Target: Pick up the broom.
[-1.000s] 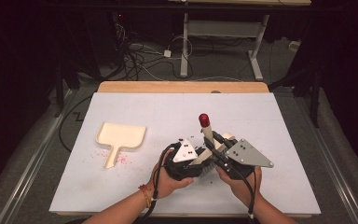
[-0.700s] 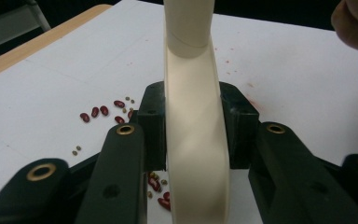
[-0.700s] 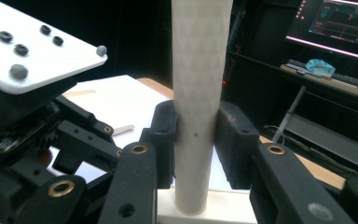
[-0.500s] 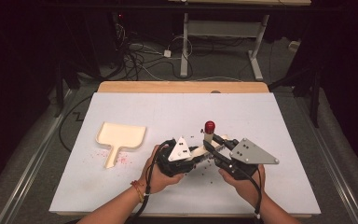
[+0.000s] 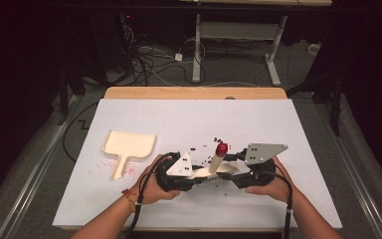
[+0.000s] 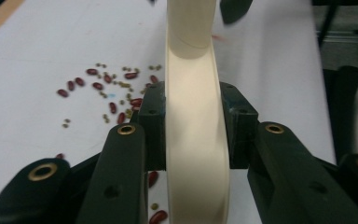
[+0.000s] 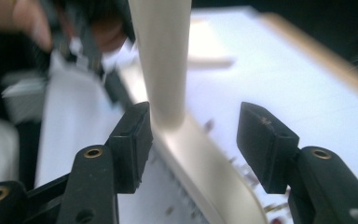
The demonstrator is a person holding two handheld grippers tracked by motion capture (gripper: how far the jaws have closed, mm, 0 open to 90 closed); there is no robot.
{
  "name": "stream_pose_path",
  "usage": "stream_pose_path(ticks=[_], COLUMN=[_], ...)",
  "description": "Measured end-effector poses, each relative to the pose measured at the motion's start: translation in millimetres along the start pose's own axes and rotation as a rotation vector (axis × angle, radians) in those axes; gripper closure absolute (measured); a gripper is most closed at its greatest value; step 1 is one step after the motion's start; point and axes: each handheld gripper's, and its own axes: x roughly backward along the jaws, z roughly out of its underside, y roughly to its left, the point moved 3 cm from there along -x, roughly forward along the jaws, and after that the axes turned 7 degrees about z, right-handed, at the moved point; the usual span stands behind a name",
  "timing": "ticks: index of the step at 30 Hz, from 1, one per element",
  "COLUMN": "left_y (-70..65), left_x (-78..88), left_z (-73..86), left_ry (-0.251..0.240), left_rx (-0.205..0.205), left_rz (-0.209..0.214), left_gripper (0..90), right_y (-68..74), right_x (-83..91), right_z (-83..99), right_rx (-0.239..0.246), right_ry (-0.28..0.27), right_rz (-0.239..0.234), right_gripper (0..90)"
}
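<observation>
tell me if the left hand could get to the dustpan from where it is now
Probably not yet: the way across the table to the dustpan looks open, but the left tongs are clamped on the cream brush.

The brush [image 6: 193,116] looks like smooth cream plastic with a soft sheen, its handle tip [image 5: 221,148] glossy red. The dustpan [image 5: 128,145] is matt cream plastic. The fingers [image 7: 133,140] are matt black plastic. The counter [image 5: 189,117] is matt white, edged in wood.

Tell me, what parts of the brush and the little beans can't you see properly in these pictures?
- Brush bristles: left gripper view, hidden under its cream back.
- Brush handle: right gripper view, top cut off by the edge; the left gripper behind is blurred.
- Beans: high view, too small to count.
</observation>
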Motion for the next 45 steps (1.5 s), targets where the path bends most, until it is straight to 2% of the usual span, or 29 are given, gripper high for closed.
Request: stream_pose_path(ticks=[1,2,3,4,7,8,10,11,13,14,15,16,17,18,19,20,21,22,25,28,29,31,33,34,35,40,43,44,45], left_y=[0.0,-2.5,-2.5,-5.0,-5.9,-5.8,-4.8,-4.8,-2.3,-0.9,1.0,1.0,1.4,2.6,4.3,6.5,6.5,6.9,8.2,11.0,11.9,12.6,10.9,10.9,9.6,2.0,-2.2,-2.2,-3.1], left_x=[0.0,1.0,1.0,1.1,0.8,0.7,3.8,3.8,8.6,10.9,14.2,14.2,15.4,17.4,20.3,27.2,27.2,31.0,41.8,50.9,53.7,59.1,66.8,66.8,68.8,76.6,82.9,82.9,83.6], left_z=[0.0,1.1,1.1,1.3,0.8,0.8,1.4,1.4,0.9,0.2,-0.6,-0.6,-0.5,0.1,1.6,6.5,6.5,9.8,24.9,41.5,46.6,56.5,73.0,73.0,78.8,105.0,120.5,120.5,123.2], left_ry=[0.0,-0.002,-0.002,-0.004,-0.006,-0.005,-0.037,-0.037,-0.082,-0.093,-0.107,-0.107,-0.119,-0.135,-0.148,-0.137,-0.137,-0.129,-0.097,-0.08,-0.075,-0.044,-0.024,-0.024,-0.01,0.04,0.021,0.021,0.021], left_rx=[0.0,-0.011,-0.011,-0.03,-0.035,-0.037,-0.029,-0.029,-0.013,-0.008,-0.005,-0.005,0.002,0.02,0.054,0.075,0.075,0.079,0.096,0.127,0.138,0.136,0.162,0.162,0.165,0.199,0.254,0.254,0.266], left_rz=[0.0,0.032,0.032,0.061,0.075,0.086,0.113,0.113,0.13,0.131,0.109,0.109,0.078,0.035,-0.001,-0.094,-0.094,-0.141,-0.255,-0.325,-0.34,-0.394,-0.428,-0.428,-0.446,-0.489,-0.513,-0.513,-0.519], left_gripper=[65.4,65.4,65.4,65.3,65.3,65.2,64.7,64.1,60.7,58.9,57.1,55.1,55.1,51.2,43.6,31.8,29.2,24.7,20.9,19.3,19.3,19.3,19.3,19.3,19.3,19.3,19.3,19.3,19.3], right_y=[1.1,2.8,4.3,5.3,8.7,11.5,12.4,11.1,14.6,14.4,15.5,17.6,17.6,16.5,14.8,11.4,11.4,6.3,-1.6,-5.5,-8.3,-12.6,-18.1,-18.1,-24.7,-40.2,-47.5,-47.5,-53.7], right_x=[-3.2,-6.2,-9.0,-12.3,-21.2,-22.3,-24.5,-25.7,-24.7,-26.7,-27.2,-25.2,-25.2,-24.8,-25.1,-23.6,-23.6,-21.6,-16.1,-10.7,-5.3,-1.0,3.2,3.2,8.0,19.3,23.7,23.7,25.3], right_z=[3.2,6.2,8.9,11.4,15.8,16.7,17.5,17.0,16.7,15.5,14.0,12.8,12.8,11.4,10.3,10.2,10.2,10.8,11.4,10.0,7.4,6.3,7.0,7.0,8.4,13.1,15.0,15.0,16.0], right_rx=[0.004,0.014,0.02,0.029,0.069,0.051,0.034,0.029,0.01,0.031,0.025,0.004,0.004,0.013,0.023,0.027,0.027,0.007,-0.027,-0.048,-0.044,-0.058,-0.071,-0.071,-0.086,-0.118,-0.132,-0.132,-0.126], right_ry=[0.036,0.055,0.076,0.097,0.122,0.138,0.154,0.143,0.147,0.128,0.12,0.133,0.133,0.135,0.137,0.148,0.148,0.15,0.152,0.15,0.144,0.141,0.147,0.147,0.148,0.142,0.142,0.142,0.144], right_rz=[-0.041,-0.079,-0.103,-0.117,-0.157,-0.171,-0.205,-0.229,-0.243,-0.246,-0.243,-0.233,-0.233,-0.221,-0.206,-0.178,-0.178,-0.132,-0.081,-0.067,-0.03,0.013,0.049,0.049,0.093,0.188,0.241,0.241,0.281], right_gripper=[43.9,43.3,45.5,48.2,56.1,57.6,59.6,60.9,64.6,65.7,66.4,66.8,66.8,67.1,67.4,67.4,67.4,67.4,67.4,67.4,67.4,67.4,67.4,67.4,67.4,67.4,67.5,67.5,67.4])
